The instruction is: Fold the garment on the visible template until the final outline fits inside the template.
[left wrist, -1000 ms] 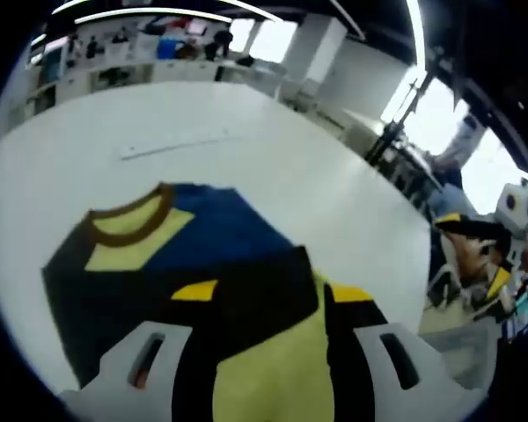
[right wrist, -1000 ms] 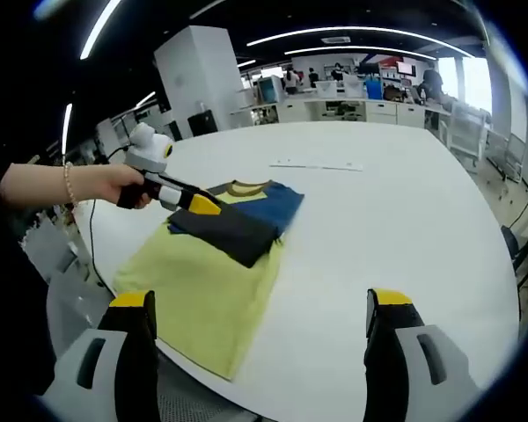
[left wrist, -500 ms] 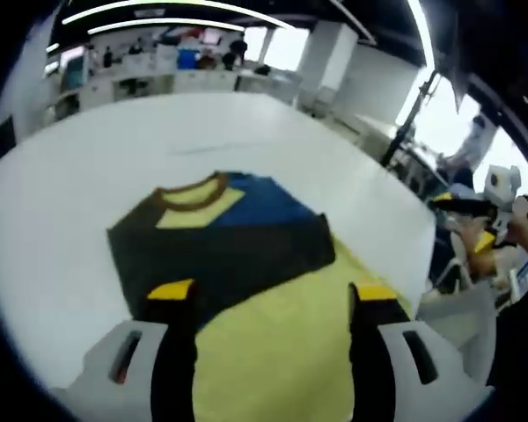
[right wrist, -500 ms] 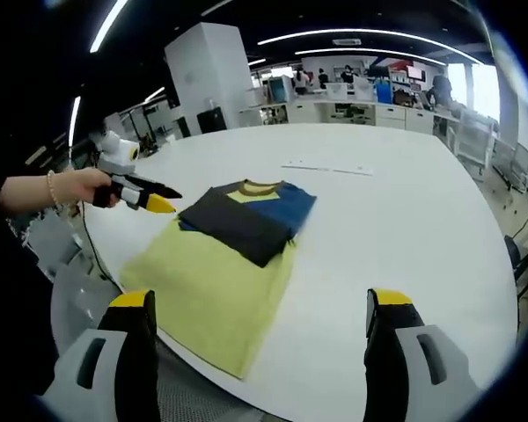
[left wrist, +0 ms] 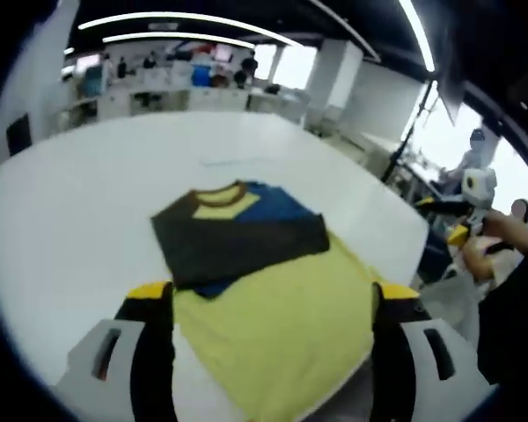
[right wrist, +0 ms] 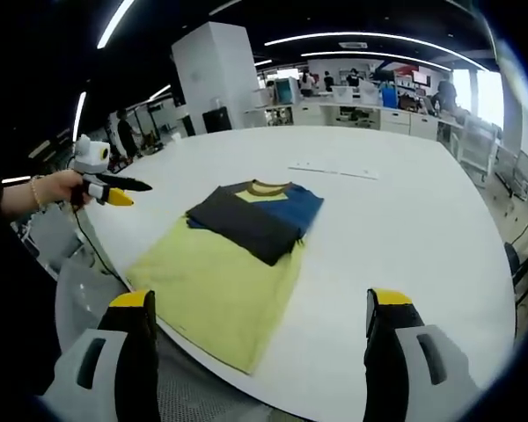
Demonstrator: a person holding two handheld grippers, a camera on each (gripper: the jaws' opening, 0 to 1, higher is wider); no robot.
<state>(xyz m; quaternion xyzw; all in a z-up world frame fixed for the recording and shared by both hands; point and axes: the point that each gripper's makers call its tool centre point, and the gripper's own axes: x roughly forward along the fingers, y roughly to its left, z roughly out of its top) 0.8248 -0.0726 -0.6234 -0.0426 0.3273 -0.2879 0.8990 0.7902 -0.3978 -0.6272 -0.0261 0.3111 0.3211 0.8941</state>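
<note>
Left gripper [right wrist: 119, 192] withdrawn off garment [right wrist: 233, 264], jaws apart, person's wrist in right gripper view

Soft matt cloth garment [right wrist: 233, 251] on a smooth, faintly glossy white table [right wrist: 396, 220].

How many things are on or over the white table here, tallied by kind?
Garments: 1, the folded garment, yellow with a dark and blue upper part
Thin pale strips on the table: 1, the strip beyond the garment
Handheld tools: 2, the left tool and the right tool
Total: 4
</note>
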